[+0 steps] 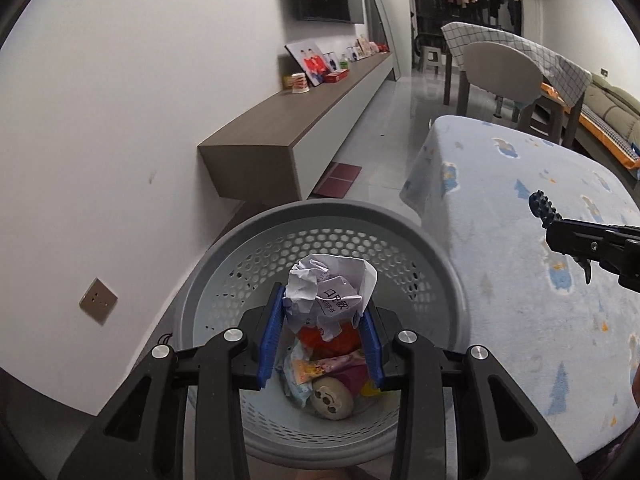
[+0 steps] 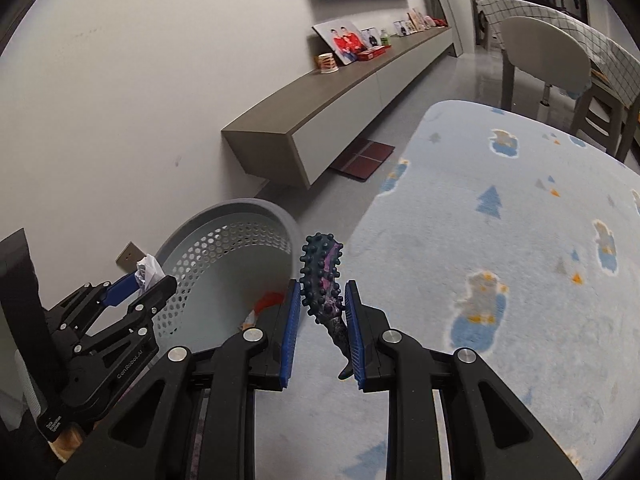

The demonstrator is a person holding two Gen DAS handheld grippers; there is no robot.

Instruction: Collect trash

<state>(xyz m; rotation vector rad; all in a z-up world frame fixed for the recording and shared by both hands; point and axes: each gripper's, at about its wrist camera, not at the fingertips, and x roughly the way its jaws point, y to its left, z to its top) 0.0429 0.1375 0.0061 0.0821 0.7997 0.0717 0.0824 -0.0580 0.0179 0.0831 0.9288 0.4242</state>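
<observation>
My left gripper (image 1: pixel 325 304) is shut on a crumpled white paper ball (image 1: pixel 326 294) with printed text, held over the open top of a grey perforated trash basket (image 1: pixel 280 256). Several wrappers and an orange item (image 1: pixel 332 340) lie inside. My right gripper (image 2: pixel 323 300) is shut on a dark knobbly purple-black stick (image 2: pixel 322 276), held above the blue patterned blanket (image 2: pixel 500 260) just right of the basket (image 2: pixel 224 240). The right gripper and the stick also show in the left wrist view (image 1: pixel 542 202). The left gripper with the paper shows in the right wrist view (image 2: pixel 148 276).
A white wall with a socket (image 1: pixel 98 300) is to the left. A long floating cabinet (image 1: pixel 304 120) holds photos and cups. A covered table (image 1: pixel 520 52) and a chair (image 1: pixel 500 72) stand beyond the blanket.
</observation>
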